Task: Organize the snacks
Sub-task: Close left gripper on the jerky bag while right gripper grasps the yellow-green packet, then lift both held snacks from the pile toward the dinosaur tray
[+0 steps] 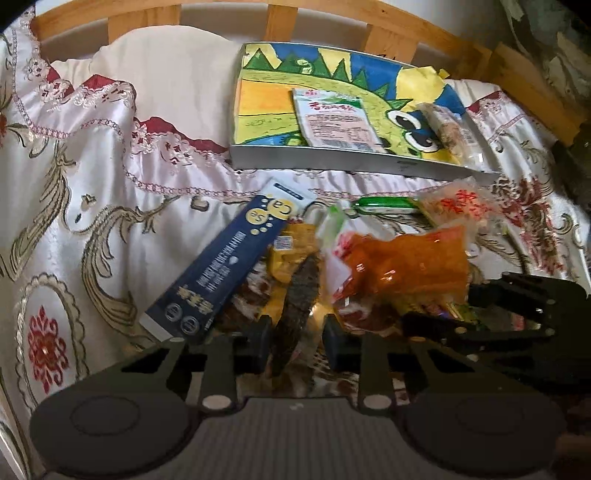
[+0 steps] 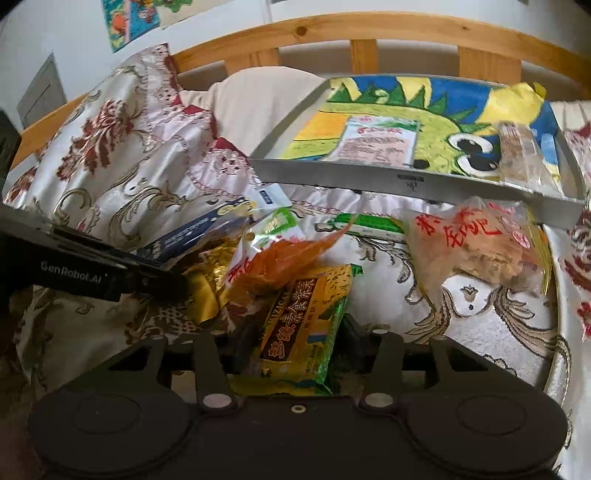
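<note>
satin bedspread [image 1: 110, 155] under a wooden headboard [image 2: 369, 33], with a shallow tray [image 1: 332, 155] near it already holding two packets. the rest of the snacks lie heaped just in front of both grippers. left gripper [image 1: 295, 332] straddles a dark strip packet [image 1: 295, 306], jaws apart, not yet pinching. right gripper [image 2: 291, 339] sits around a yellow-green biscuit pack [image 2: 303, 328]; whether it presses i cannot tell. all look light, crinkly, slippery film — likely crushable inside. best taken across the flat middle, gently — the blue box [image 1: 221, 262] is stiffer.
</note>
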`<state>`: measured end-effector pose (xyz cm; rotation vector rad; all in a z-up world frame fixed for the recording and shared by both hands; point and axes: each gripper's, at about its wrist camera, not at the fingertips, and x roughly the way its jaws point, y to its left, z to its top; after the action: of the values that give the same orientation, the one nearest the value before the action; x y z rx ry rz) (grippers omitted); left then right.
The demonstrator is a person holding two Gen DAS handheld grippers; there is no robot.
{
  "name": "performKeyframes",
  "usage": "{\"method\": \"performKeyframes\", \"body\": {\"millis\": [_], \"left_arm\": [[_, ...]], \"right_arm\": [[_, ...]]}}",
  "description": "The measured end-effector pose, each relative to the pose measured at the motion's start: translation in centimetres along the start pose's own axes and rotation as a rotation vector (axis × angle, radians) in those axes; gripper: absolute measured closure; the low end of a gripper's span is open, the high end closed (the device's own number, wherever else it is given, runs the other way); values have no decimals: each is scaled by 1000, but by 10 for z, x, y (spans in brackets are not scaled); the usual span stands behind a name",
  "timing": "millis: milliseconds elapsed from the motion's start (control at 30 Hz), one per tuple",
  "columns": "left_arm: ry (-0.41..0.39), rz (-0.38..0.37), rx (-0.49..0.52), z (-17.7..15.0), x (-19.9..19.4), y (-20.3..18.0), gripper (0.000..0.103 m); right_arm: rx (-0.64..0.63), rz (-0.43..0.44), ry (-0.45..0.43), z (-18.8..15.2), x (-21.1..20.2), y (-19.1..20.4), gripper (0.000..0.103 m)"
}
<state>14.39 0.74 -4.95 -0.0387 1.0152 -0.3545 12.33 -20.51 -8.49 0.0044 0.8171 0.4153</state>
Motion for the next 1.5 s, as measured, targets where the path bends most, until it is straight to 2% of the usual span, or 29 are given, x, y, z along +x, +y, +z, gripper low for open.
{"method": "performKeyframes", "body": {"millis": [367,500,767,833,867,1167,1333,1500], "left_arm": [[-38,-39,-52,-2,-18,-10,76],[-47,-61,-93,-3,-21,-9,76],[-81,-82,-114,0,-25,-16,77],[-87,-85,-111,3,-24,-18,91],[-87,-82,-111,4,-22,-19,92],[-64,-55,-139,2,-9,-16,93],[-118,-81,-148,9,-19,-20,93],[-167,-97,-156,30,-19,-31,93]], "right_arm": [[-329,-192,-61,-10,-7,33,59],[-346,-227,-60,-10,-8,31,59],[-443,-331,-107,-13,-15,34,59],[-452,-345,-122,-12,-17,33,60],[-454,-351,-128,-11,-18,32,60],[-453,-350,-171,-7,-25,30,60],[-448,-362,-218,-2,-32,29,61],[-457,-411,-281,7,-39,21,63]]}}
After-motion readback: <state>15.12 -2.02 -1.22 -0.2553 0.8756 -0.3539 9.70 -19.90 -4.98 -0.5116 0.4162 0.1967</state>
